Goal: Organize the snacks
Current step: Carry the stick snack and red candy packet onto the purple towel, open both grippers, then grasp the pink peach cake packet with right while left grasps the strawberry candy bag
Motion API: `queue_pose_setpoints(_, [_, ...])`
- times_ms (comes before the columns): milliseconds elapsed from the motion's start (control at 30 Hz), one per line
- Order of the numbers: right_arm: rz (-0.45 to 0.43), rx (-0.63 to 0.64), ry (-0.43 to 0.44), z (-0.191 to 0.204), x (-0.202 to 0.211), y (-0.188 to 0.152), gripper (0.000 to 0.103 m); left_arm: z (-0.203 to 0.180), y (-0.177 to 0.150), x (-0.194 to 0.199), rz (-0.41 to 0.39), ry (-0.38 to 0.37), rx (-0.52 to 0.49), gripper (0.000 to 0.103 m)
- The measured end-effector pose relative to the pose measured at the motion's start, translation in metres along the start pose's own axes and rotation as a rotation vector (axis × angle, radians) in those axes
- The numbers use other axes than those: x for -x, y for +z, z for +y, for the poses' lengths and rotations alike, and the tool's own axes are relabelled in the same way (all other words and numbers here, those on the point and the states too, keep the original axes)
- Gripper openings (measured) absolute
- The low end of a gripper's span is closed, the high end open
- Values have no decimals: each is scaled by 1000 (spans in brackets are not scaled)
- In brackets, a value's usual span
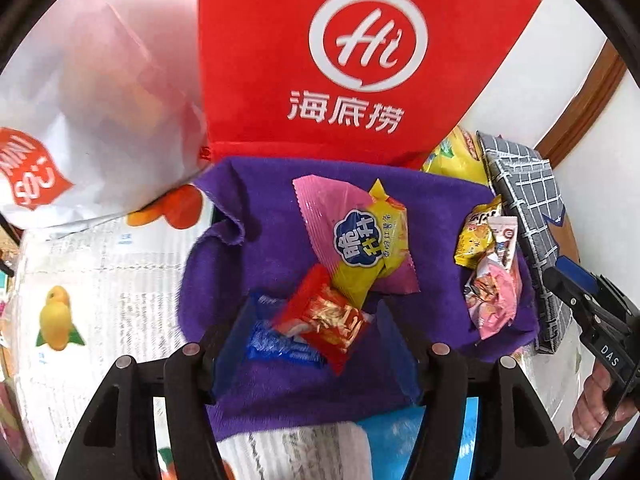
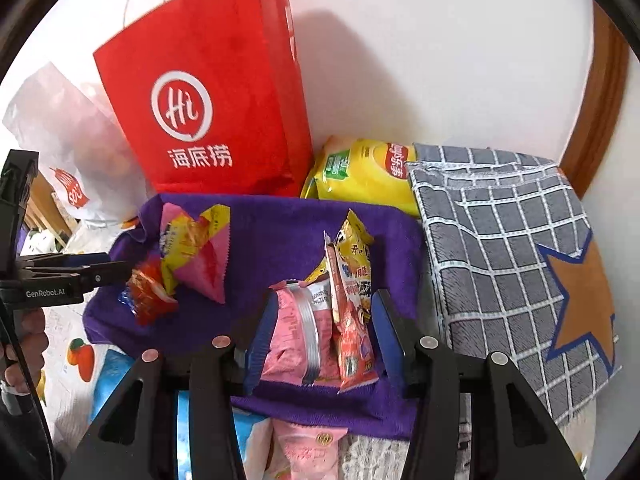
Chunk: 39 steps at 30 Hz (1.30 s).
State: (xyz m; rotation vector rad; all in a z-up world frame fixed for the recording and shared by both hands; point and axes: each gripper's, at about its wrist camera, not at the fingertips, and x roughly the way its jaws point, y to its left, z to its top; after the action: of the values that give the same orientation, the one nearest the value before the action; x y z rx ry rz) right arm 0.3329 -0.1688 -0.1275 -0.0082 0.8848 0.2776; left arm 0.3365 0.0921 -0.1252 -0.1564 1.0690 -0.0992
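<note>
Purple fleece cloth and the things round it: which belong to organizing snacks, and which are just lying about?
Part of the job:
- purple fleece cloth
- pink-and-yellow snack pouch
- red foil sweet packet
- blue wrapper
- pink snack packets
- yellow crisp bag

Lying about:
- red paper carrier bag
- white plastic bag
- grey checked cloth

home | wood door frame | shopping bag | snacks
</note>
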Motion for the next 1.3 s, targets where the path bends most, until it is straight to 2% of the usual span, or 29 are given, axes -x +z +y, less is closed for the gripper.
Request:
queue_pose_setpoints(233, [11,-23,-15,-5,23,-27,49,2,-22,34,-33,2,3,62])
queue_pose_setpoints(300, [37,-29,-4,-8,26,-39,39,2,-31,41,-39,1,8,62])
queue_pose_setpoints(333, [52,-35,2,-9,27,-45,37,2,-34,42,-39,1,10,62])
queue_pose_setpoints(733, [136,-24,47,-11,17,-99,38,12,-81,56,-34,15,46,62])
queue_pose_setpoints(900, [168,-37,81,-10,1,-107,38,23,-95,54,-16,43,71,62])
queue_pose_setpoints(1133, [199,-30,71,-12,-22,-108,38,33,-103,52,-3,67,85,62])
queue_pose_setpoints(1300, [194,-59,112,-20,-30,-106,45,36,-104,50,-1,73,90,62])
